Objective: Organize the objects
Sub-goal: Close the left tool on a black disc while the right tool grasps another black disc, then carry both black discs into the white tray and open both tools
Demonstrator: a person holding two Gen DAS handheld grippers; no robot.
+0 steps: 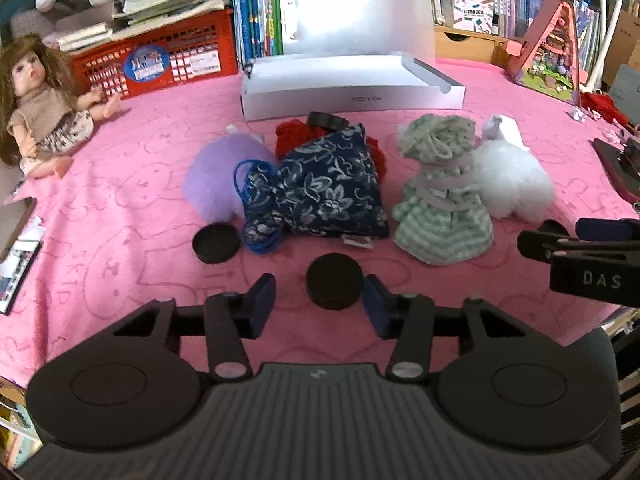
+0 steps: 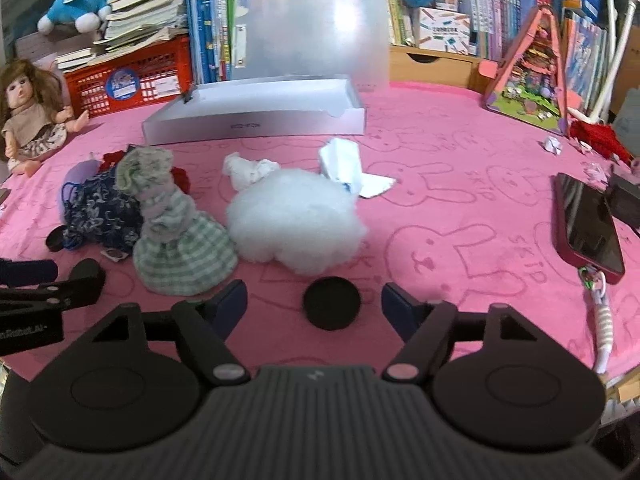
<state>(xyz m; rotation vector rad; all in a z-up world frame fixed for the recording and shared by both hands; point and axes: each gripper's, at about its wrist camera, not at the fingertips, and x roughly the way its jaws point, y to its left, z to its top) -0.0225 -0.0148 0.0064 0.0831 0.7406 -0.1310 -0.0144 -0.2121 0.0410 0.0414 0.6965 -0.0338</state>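
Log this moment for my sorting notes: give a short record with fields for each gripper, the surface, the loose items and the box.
left gripper: open, black disc between its fingers
right gripper: open, second black disc between its fingers
surface: pink cloth
loose items: blue floral pouch, green checked doll dress, white fluff
box: white box, open, behind the items

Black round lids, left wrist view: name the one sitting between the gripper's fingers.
The black lid lying alone on the pink cloth, nearest the camera, between the left gripper fingers. The others lie by the purple fluff and behind the floral bag.
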